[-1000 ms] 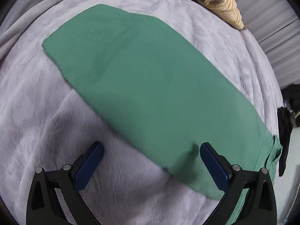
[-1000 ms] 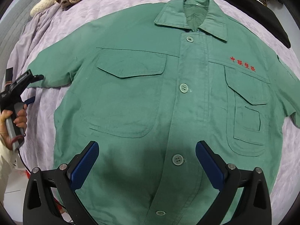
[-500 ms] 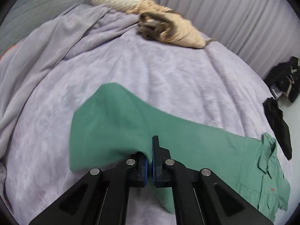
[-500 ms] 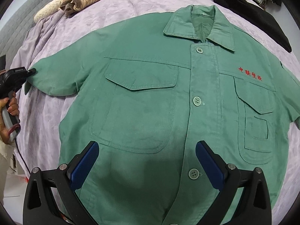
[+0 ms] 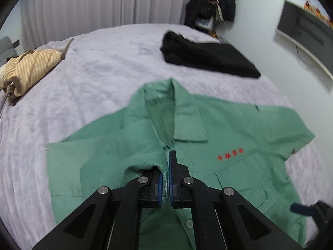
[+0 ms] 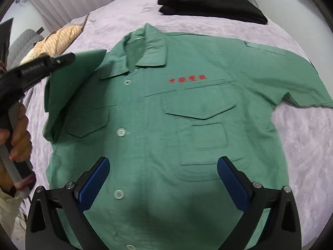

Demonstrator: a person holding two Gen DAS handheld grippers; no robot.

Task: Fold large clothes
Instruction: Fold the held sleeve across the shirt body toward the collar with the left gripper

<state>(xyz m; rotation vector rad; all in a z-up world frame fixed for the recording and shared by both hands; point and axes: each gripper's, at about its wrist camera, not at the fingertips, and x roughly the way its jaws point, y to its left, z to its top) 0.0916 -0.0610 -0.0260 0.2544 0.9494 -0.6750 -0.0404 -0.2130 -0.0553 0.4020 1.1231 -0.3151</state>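
Note:
A green short-sleeved shirt [image 6: 187, 104] with red lettering lies front up and buttoned on the bed. My left gripper [image 5: 167, 166] is shut on the cuff of one sleeve [image 5: 116, 152]. It holds that sleeve lifted and folded inward over the chest, close to the collar [image 5: 187, 114]. In the right wrist view the left gripper [image 6: 71, 56] comes in from the left with the sleeve [image 6: 79, 79] hanging from it. My right gripper [image 6: 163, 179] is open above the shirt's lower front, nothing between its pads. The other sleeve [image 6: 301, 83] lies spread flat.
The lilac bedspread [image 5: 93, 73] carries a folded black garment [image 5: 208, 56] beyond the collar and a striped beige garment [image 5: 27, 68] at far left. Dark clothes [image 5: 212, 4] hang on the wall, with a screen [image 5: 303, 33] to their right. A hand [image 6: 18, 133] holds the left gripper's handle.
My left gripper went from open to shut on the sleeve's end, then lifted it and swung it across onto the shirt's chest. The right gripper shifted along the shirt and stayed open.

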